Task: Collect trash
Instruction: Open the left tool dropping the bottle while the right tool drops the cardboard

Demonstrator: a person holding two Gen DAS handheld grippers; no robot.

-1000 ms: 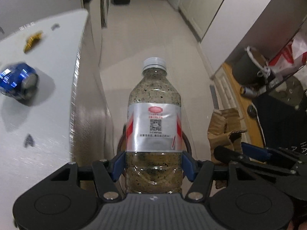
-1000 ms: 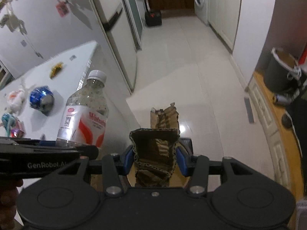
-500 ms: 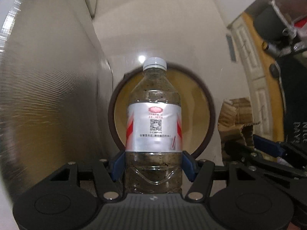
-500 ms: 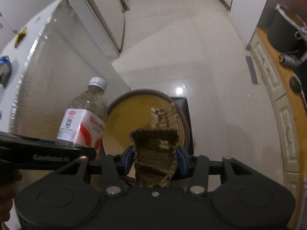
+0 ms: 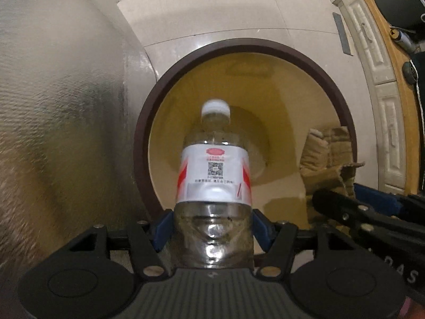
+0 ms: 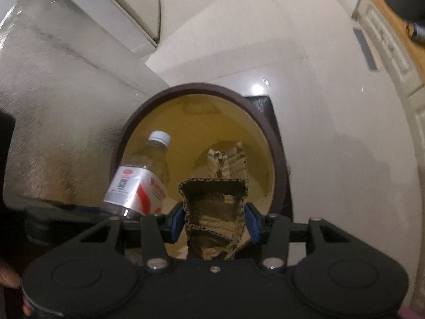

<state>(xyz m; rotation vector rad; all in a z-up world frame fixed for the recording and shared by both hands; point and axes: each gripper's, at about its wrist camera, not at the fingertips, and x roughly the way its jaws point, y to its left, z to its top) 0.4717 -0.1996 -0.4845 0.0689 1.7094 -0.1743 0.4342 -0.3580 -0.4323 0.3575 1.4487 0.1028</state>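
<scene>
Trash bin point(image 5: 143, 143), round with a dark rim and yellow inside, sits on the pale floor point(image 5: 212, 13). Above its mouth, the left gripper point(image 5: 212, 228) has its fingers pinching a clear plastic bottle point(image 5: 213, 175); the right gripper point(image 6: 215, 220) has its fingers pinching crumpled cardboard point(image 6: 212, 207).

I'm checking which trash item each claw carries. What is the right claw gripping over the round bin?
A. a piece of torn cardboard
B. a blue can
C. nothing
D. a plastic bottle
A: in the right wrist view the right claw pinches the torn cardboard between its blue pads over the bin, while the bottle sits in the left claw.
</scene>
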